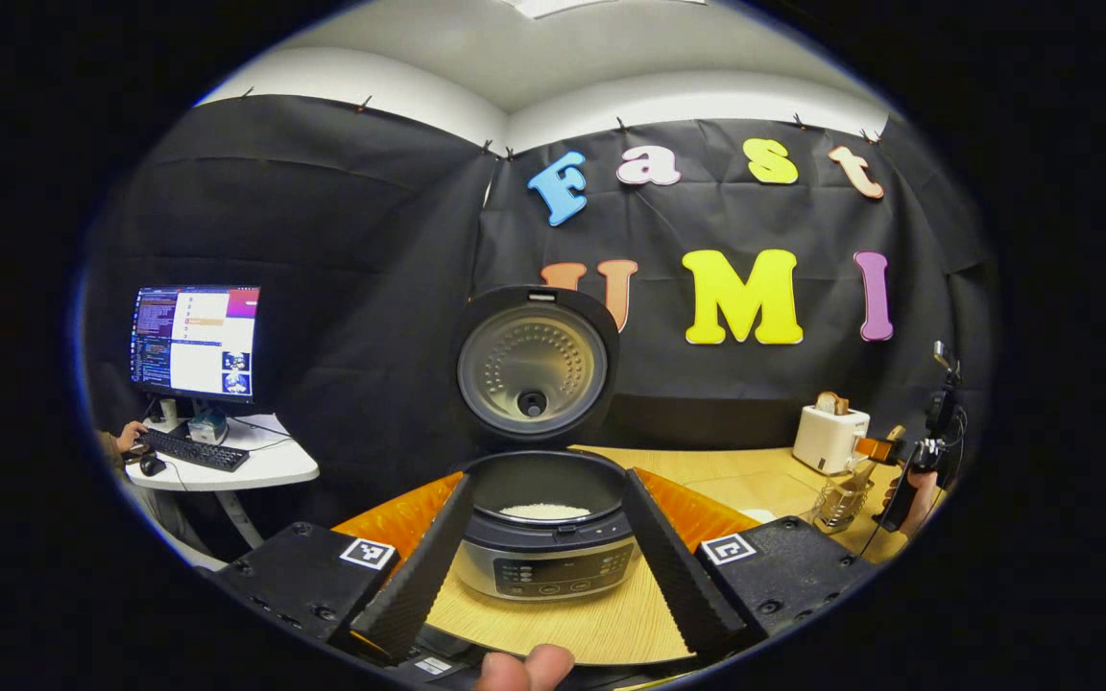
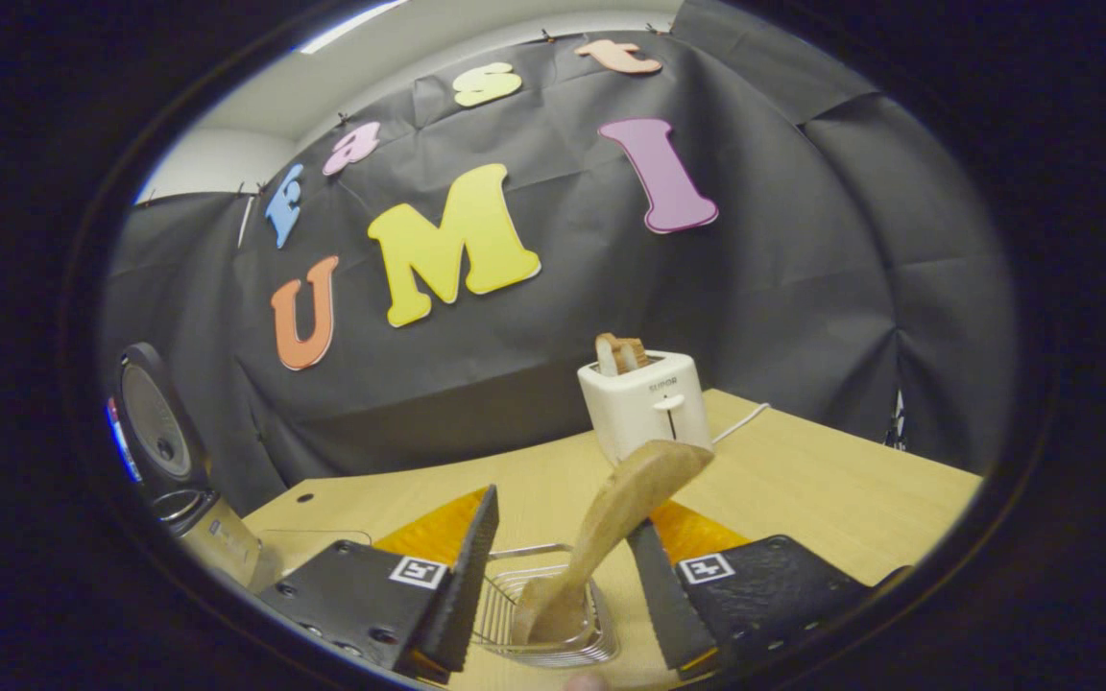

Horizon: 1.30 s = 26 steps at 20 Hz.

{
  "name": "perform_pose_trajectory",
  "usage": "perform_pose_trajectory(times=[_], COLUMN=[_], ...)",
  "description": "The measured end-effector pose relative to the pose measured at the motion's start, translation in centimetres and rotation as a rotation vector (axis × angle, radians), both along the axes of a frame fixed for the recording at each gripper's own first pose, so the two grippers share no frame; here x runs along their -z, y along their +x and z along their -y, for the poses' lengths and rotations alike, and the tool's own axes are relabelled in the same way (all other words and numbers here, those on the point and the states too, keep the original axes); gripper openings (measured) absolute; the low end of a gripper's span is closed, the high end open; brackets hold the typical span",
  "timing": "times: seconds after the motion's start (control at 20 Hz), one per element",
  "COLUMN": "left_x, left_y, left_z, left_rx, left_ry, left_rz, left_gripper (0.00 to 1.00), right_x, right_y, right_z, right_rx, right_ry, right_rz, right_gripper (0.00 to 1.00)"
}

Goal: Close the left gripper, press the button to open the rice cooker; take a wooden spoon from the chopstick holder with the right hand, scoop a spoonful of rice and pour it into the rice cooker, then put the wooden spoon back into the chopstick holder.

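Rice cooker stands on the wooden desk straight ahead of the left hand-held gripper in the left gripper view, its round lid standing upright and a low layer of white rice showing in the dark inner pot; that gripper's fingers are spread wide, one to each side of the cooker's front panel, touching nothing. The right gripper view catches the same cooker at its far left edge, cut off and strongly bent by the lens, so its pot cannot be made out there. That view gives instead a close look at the wooden spoon, leaning with its bowl up and its handle down in the wire chopstick holder, which sits between the wide-open fingers of the right hand-held gripper; whether the right finger touches the spoon is hard to tell. Behind the spoon is a white toaster with bread poking out of it. From the left gripper view the holder, spoon and right hand-held gripper appear small at the far right beside the toaster, with a hand partly seen. A monitor and keyboard sit on a side table at left, and a fingertip is cut off at the bottom.
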State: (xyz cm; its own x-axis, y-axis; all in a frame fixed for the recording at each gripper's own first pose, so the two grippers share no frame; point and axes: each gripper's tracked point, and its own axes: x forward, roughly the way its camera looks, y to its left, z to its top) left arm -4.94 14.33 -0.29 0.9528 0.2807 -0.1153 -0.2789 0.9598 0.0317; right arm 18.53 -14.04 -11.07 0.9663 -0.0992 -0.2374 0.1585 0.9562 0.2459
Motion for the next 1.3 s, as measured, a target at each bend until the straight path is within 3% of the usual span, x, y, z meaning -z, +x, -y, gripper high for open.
perform_pose_trajectory(times=[0.05, 0.1, 0.15, 0.2, 0.3, 0.4, 0.55, 0.6, 0.7, 0.75, 0.8, 0.85, 0.95, 1.05, 1.1, 1.3], left_x=[-0.2, -0.3, -0.5, -0.7, -1.8, -3.4, -6.2, -7.5, -9.6, -10.4, -11.2, -12.1, -13.5, -14.6, -15.1, -17.6], left_y=[0.1, 0.1, 0.3, 0.5, 1.3, 2.2, 3.8, 4.5, 6.0, 7.2, 8.4, 9.7, 11.7, 13.9, 14.9, 18.3], left_z=[0.2, 0.4, 0.5, 0.7, 1.2, 1.4, 1.6, 1.4, 1.0, 1.2, 1.4, 1.1, 0.2, -0.2, -0.1, -2.7], left_rx=[-0.005, -0.008, -0.01, -0.009, -0.004, 0.004, 0.008, 0.006, -0.009, 0.011, 0.035, 0.045, 0.039, 0.048, 0.058, 0.016], left_ry=[-0.003, -0.004, -0.004, 0.0, 0.021, 0.061, 0.126, 0.143, 0.14, 0.126, 0.115, 0.118, 0.153, 0.154, 0.136, 0.164], left_rz=[0.011, 0.018, 0.021, 0.022, 0.028, 0.046, 0.066, 0.085, 0.096, 0.094, 0.086, 0.074, 0.054, 0.027, 0.022, -0.014], left_gripper=[0.99, 0.99, 0.99, 0.95, 0.99, 0.99, 0.99, 0.99, 0.99, 0.99, 0.99, 0.99, 0.99, 0.99, 0.99, 0.99], right_x=[0.1, 0.2, 0.2, 0.2, -0.2, -0.4, -1.0, -1.3, -2.7, -3.2, -3.9, -4.5, -5.3, -6.3, -6.6, -6.5], right_y=[-0.2, -0.3, -0.8, -1.2, -2.5, -3.9, -5.9, -6.8, -8.5, -9.3, -9.9, -10.7, -11.8, -12.9, -13.4, -14.7], right_z=[0.2, 0.4, 0.7, 0.9, 1.1, 1.7, 2.4, 2.6, 2.8, 2.9, 3.1, 3.4, 4.0, 4.4, 4.8, 5.1], right_rx=[-0.001, -0.003, -0.006, -0.012, -0.027, -0.032, -0.033, -0.03, -0.031, -0.032, -0.029, -0.024, -0.015, -0.008, -0.002, -0.003], right_ry=[0.001, 0.0, -0.005, -0.014, -0.04, -0.059, -0.078, -0.097, -0.137, -0.151, -0.163, -0.175, -0.188, -0.199, -0.228, -0.278], right_rz=[-0.002, -0.004, -0.01, -0.012, -0.002, -0.001, -0.004, -0.002, 0.022, 0.034, 0.048, 0.065, 0.087, 0.119, 0.133, 0.148], right_gripper=[0.7, 0.82, 0.88, 0.9, 0.95, 0.91, 0.91, 0.95, 0.96, 0.91, 0.96, 0.91, 0.95, 0.91, 0.93, 0.95])
